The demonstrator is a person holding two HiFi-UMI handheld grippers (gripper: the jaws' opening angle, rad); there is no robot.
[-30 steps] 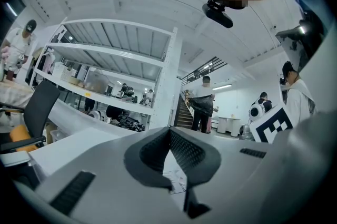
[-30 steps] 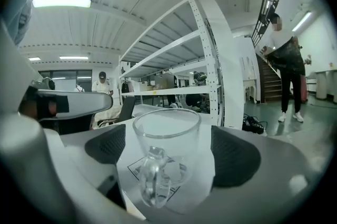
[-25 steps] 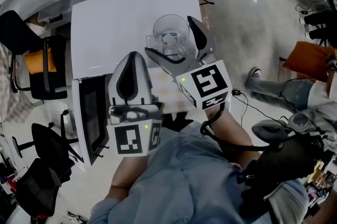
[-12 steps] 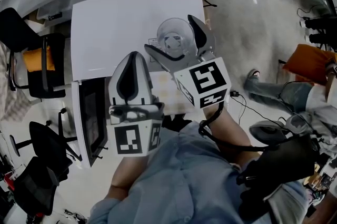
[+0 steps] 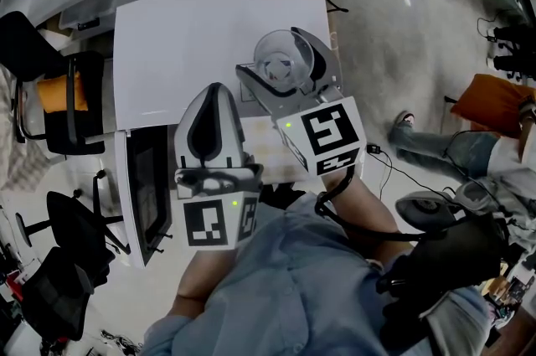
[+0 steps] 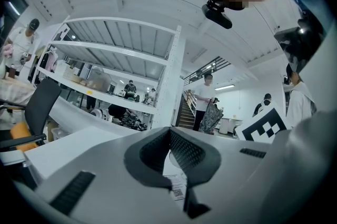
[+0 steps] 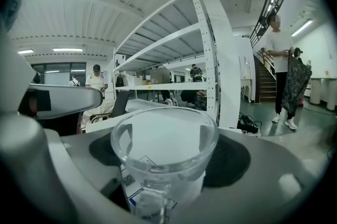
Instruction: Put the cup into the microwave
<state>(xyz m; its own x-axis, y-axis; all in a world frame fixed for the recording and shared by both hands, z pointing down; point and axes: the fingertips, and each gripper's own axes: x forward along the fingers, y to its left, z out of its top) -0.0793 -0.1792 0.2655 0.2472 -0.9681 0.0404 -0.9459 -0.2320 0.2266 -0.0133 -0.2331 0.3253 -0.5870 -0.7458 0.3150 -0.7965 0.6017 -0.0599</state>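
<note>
While a dark-fronted appliance point(image 5: 146, 178), probably the microwave, stands at eight o'clock of the cup point(image 5: 283, 61) and the left gripper point(image 5: 211, 95) hangs at seven o'clock with its jaws pressed together on nothing, the right gripper point(image 5: 276, 57) has just been closing its jaws around the cup. Both pads now seem to touch the glass. I judge the grasp is made or nearly made, so lifting can come next. The cup stands upright on the white table point(image 5: 184, 36), near its three o'clock edge. It is clear, empty glass with a wide round rim.
</note>
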